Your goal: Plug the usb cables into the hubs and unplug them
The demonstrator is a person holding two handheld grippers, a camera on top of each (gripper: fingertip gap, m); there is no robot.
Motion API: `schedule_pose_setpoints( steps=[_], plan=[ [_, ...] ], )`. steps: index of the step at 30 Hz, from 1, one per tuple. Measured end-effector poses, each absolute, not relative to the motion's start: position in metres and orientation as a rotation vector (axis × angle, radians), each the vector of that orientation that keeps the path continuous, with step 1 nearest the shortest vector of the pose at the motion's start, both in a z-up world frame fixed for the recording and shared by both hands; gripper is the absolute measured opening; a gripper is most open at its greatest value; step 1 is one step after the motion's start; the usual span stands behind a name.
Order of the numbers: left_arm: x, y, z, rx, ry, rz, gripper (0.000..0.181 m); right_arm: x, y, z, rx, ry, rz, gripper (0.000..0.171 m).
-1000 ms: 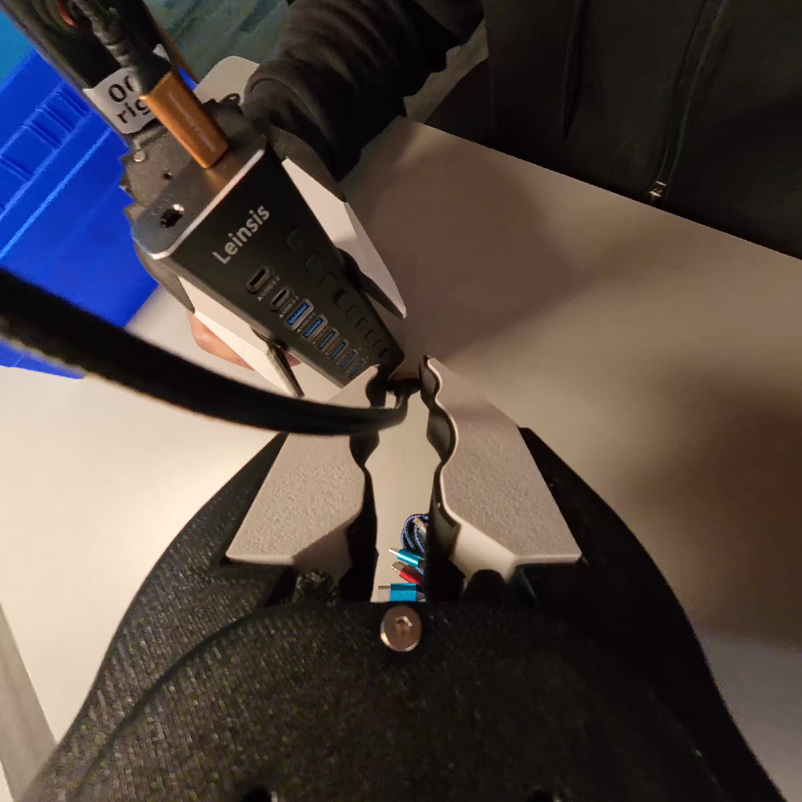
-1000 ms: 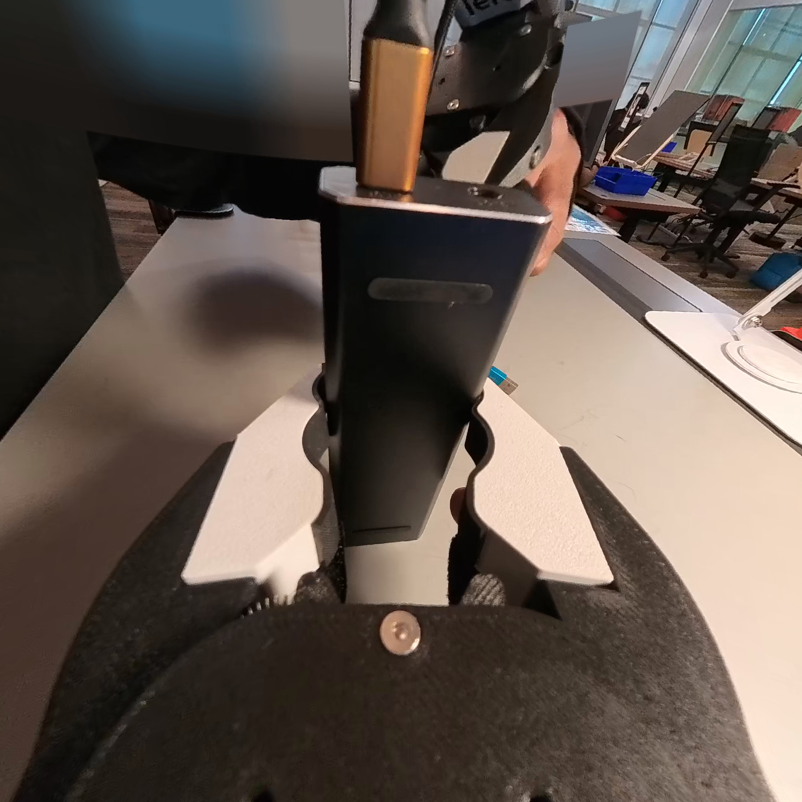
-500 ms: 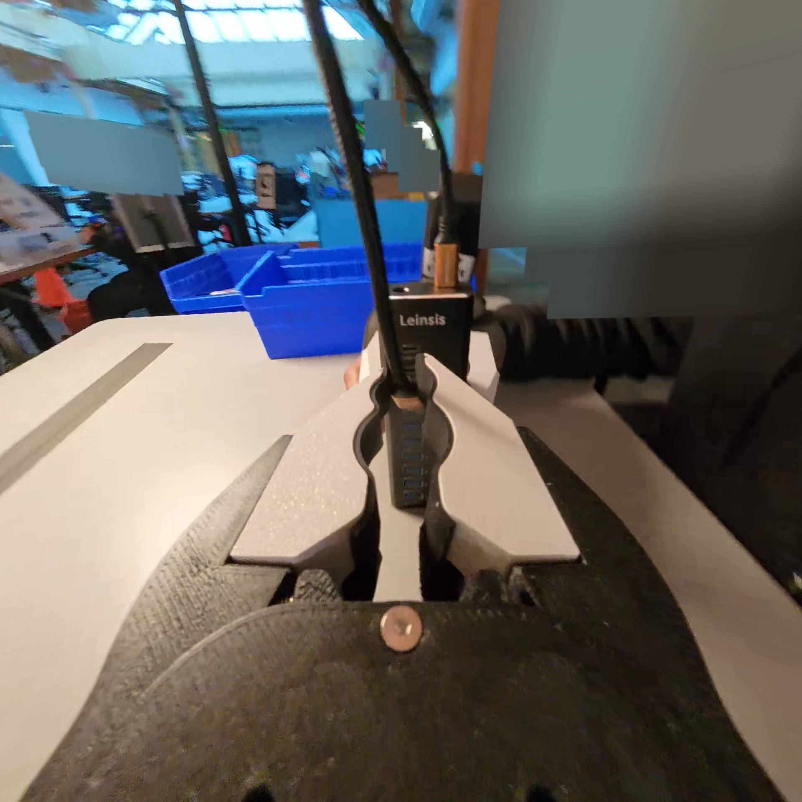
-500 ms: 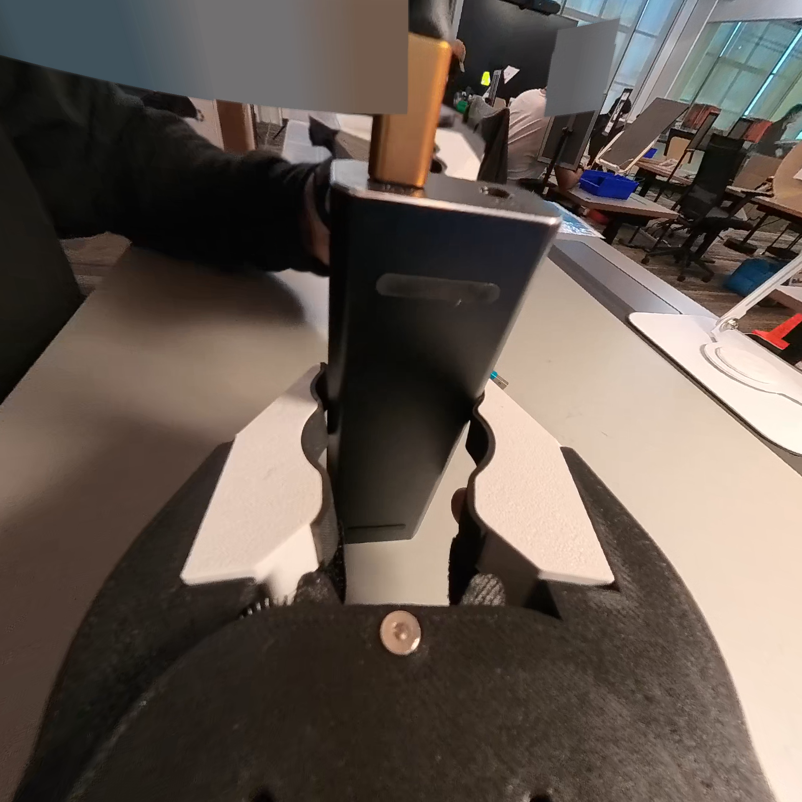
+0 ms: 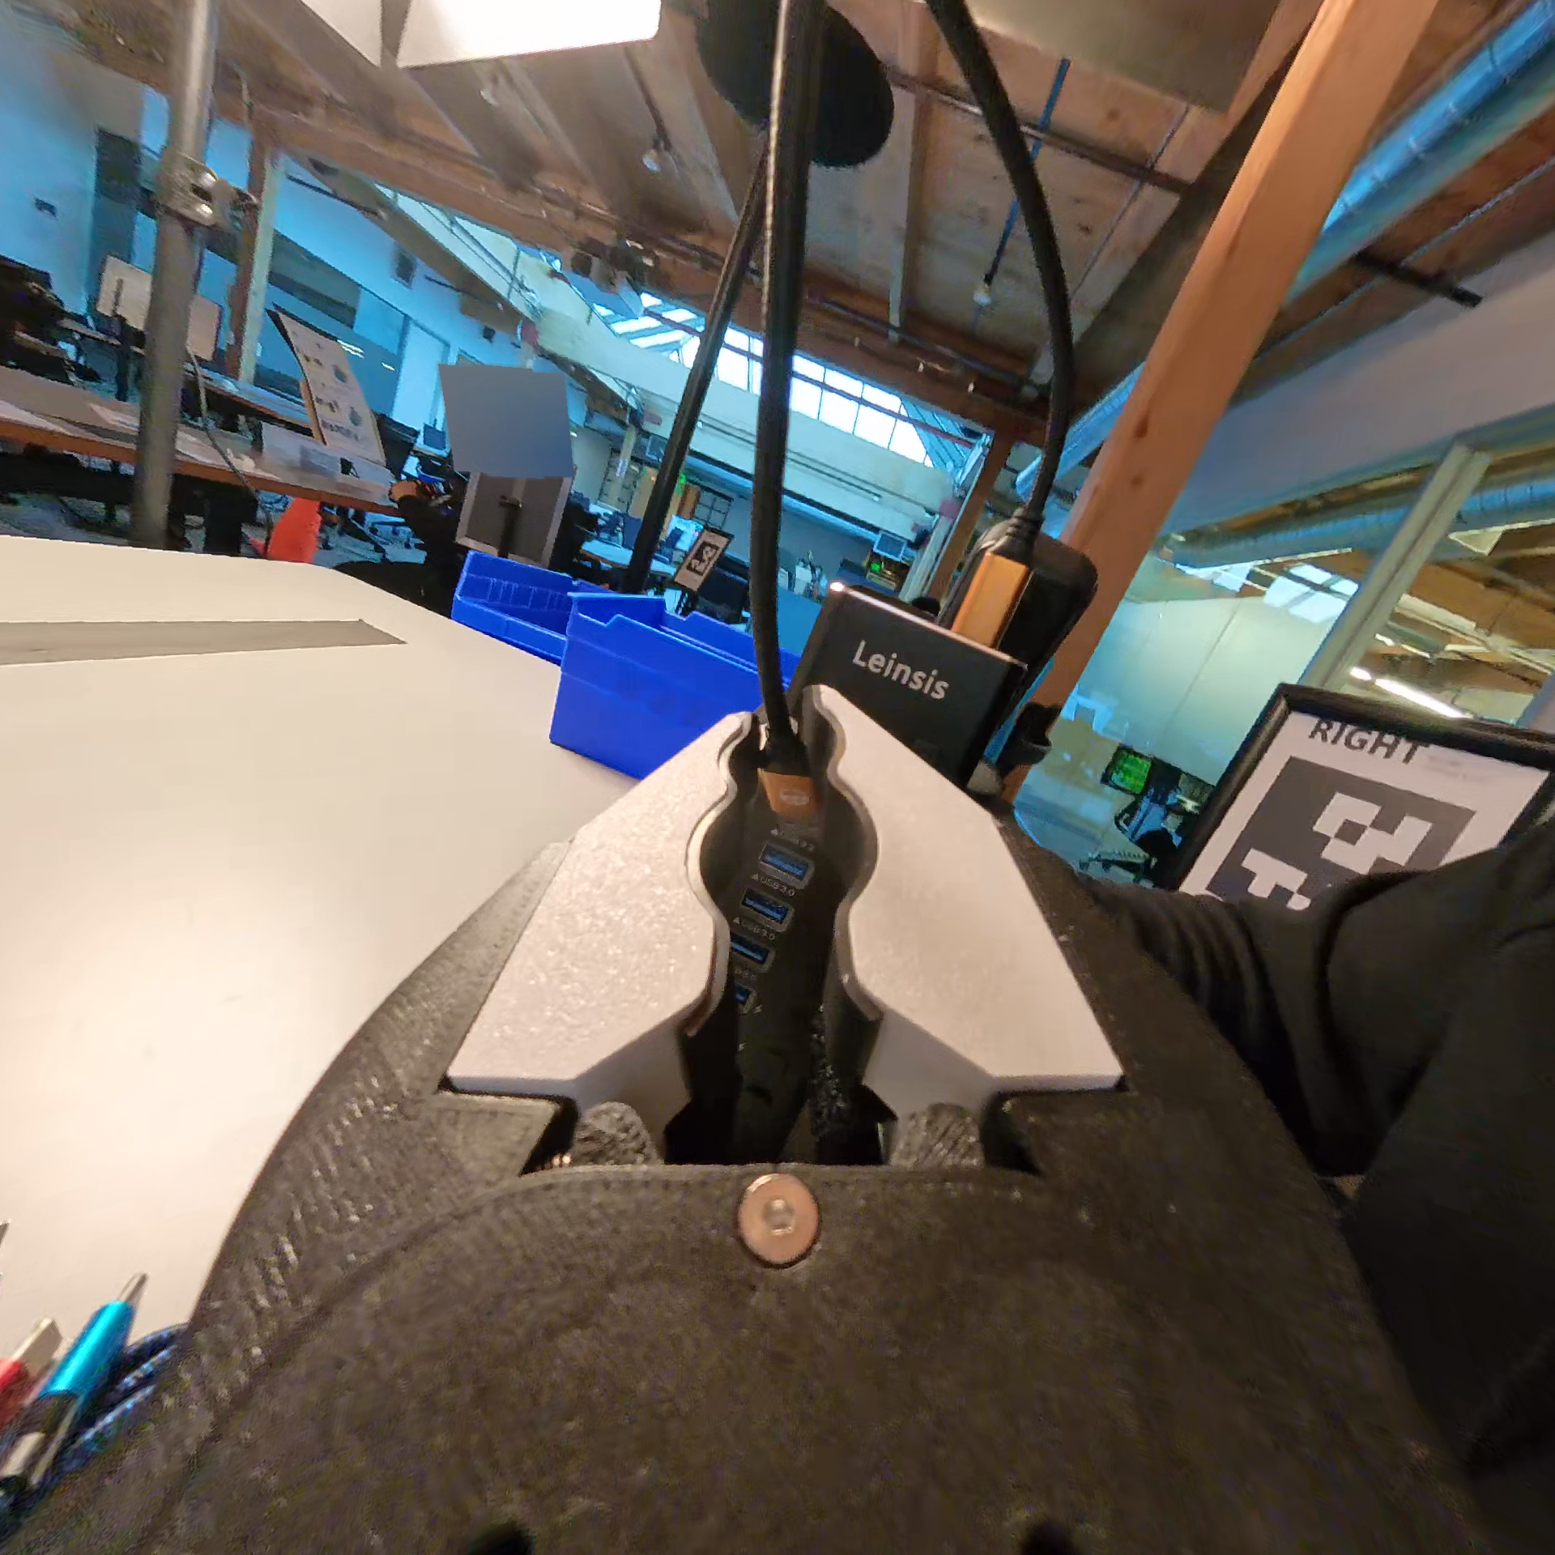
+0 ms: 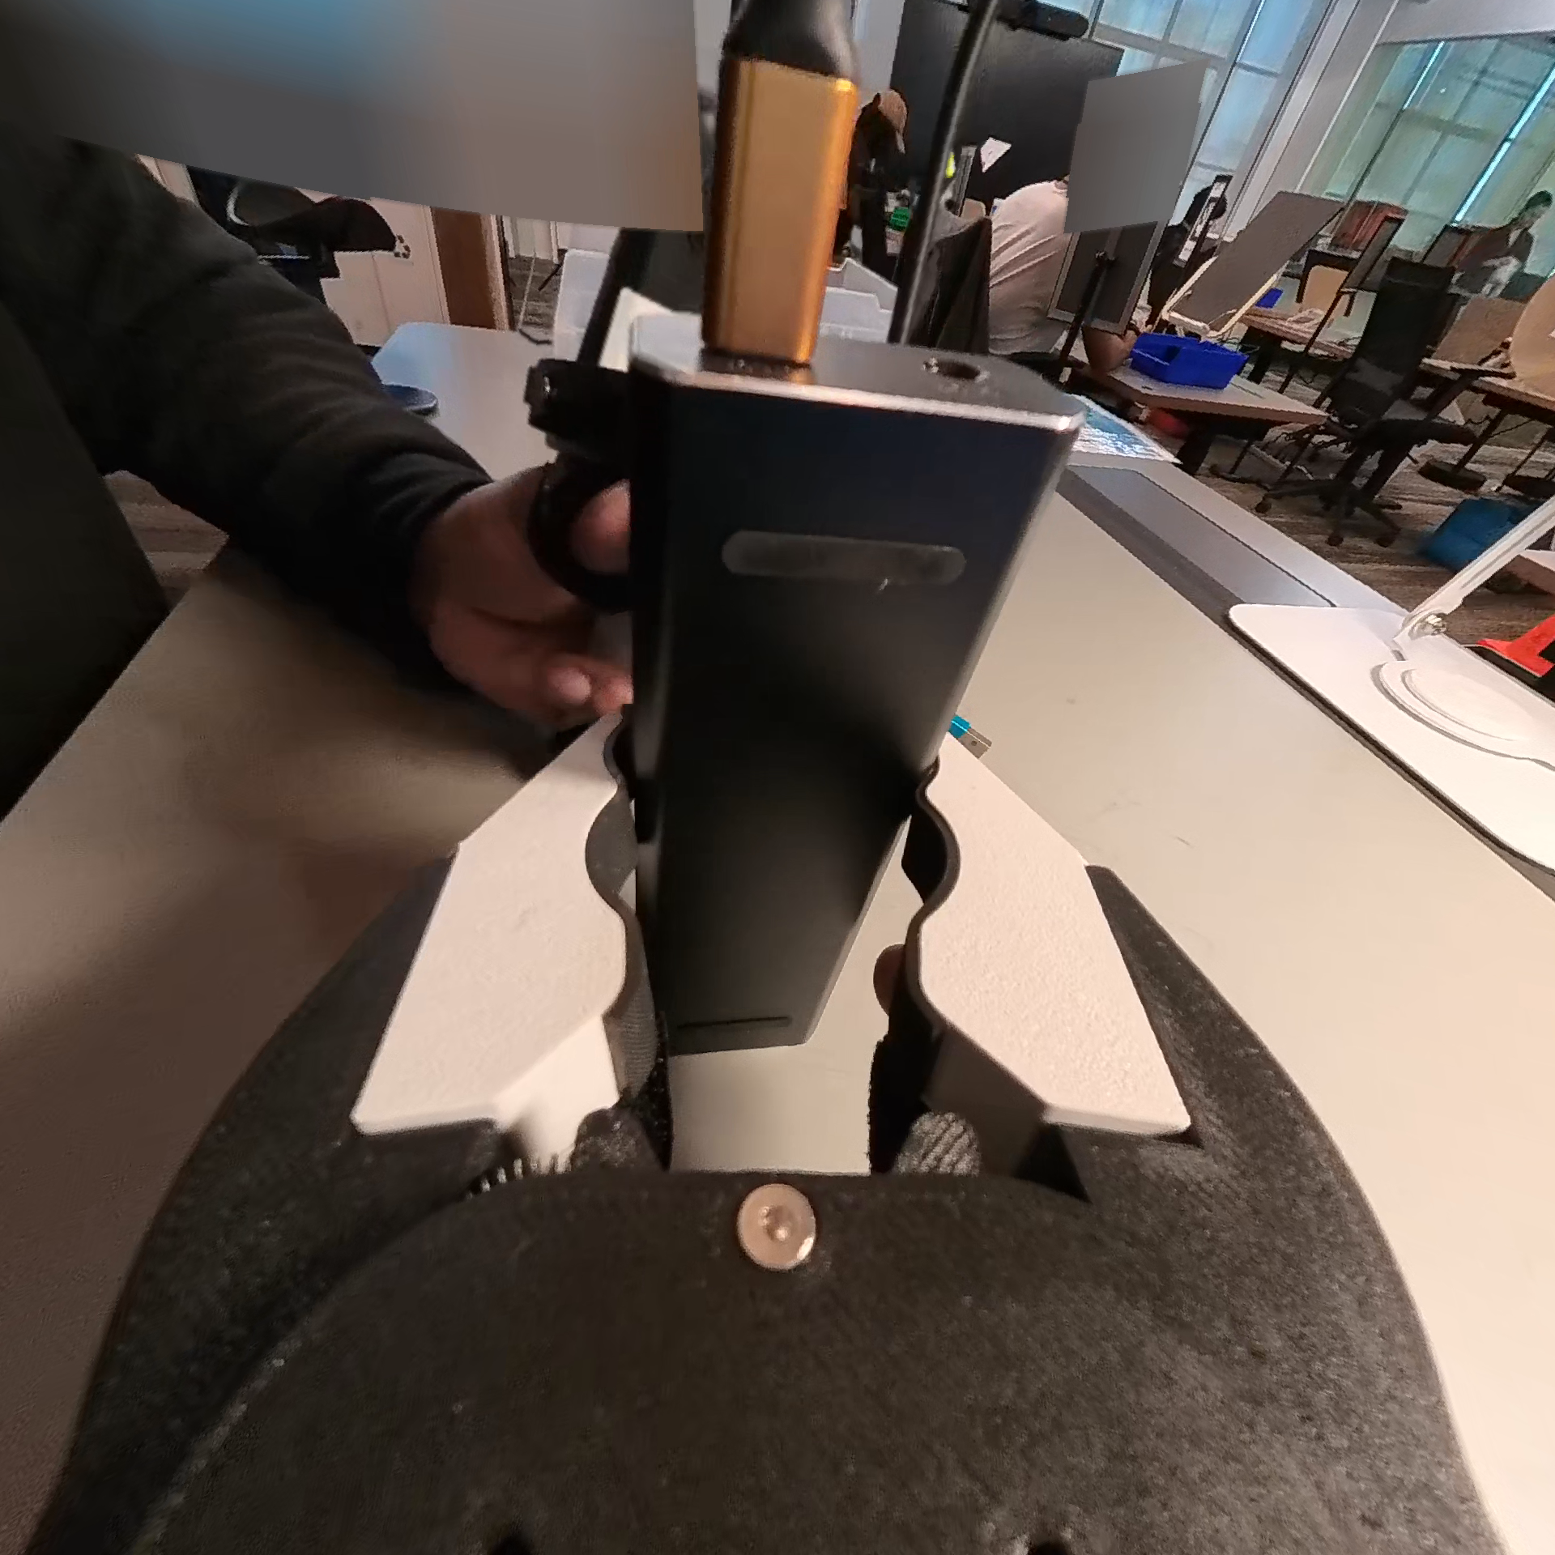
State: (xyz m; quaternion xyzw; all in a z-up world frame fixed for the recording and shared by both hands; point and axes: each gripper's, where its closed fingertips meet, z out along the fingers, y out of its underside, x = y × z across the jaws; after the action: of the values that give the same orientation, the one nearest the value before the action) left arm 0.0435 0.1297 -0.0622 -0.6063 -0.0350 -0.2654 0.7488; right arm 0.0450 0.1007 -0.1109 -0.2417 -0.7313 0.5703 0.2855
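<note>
In the left wrist view, your left tongs (image 5: 787, 740) are nearly closed, pinching the copper plug (image 5: 789, 791) of a black cable (image 5: 770, 421) seated in the dark hub (image 5: 904, 673), above its blue ports.

In the right wrist view, your right tongs (image 6: 774, 757) are partly open, clamping the hub (image 6: 808, 673) upright above the tabletop (image 6: 1136, 799).

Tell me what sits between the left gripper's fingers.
In the left wrist view, a copper-tipped black cable plug sits between the left gripper fingers, over the hub port row.
</note>
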Motion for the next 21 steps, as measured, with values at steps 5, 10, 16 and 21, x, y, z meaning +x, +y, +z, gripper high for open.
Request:
schedule_pose_setpoints(
  steps=[5, 10, 16, 21],
  plan=[
    [0.048, 0.127, -0.062, -1.323, -0.046, -0.592, 0.014, 0.045, 0.101, -0.111, -0.647, -1.955, 1.526, 0.063],
    [0.045, 0.128, -0.065, -1.373, -0.041, -0.562, 0.014, 0.043, 0.102, -0.11, -0.653, -1.955, 1.52, 0.062],
    [0.031, 0.125, -0.048, -1.238, -0.169, -0.574, 0.013, 0.042, 0.102, -0.111, -0.656, -1.954, 1.528, 0.062],
    [0.038, 0.13, -0.049, -1.158, -0.249, -0.679, 0.012, 0.04, 0.103, -0.11, -0.685, -1.949, 1.541, 0.061]
  ],
)
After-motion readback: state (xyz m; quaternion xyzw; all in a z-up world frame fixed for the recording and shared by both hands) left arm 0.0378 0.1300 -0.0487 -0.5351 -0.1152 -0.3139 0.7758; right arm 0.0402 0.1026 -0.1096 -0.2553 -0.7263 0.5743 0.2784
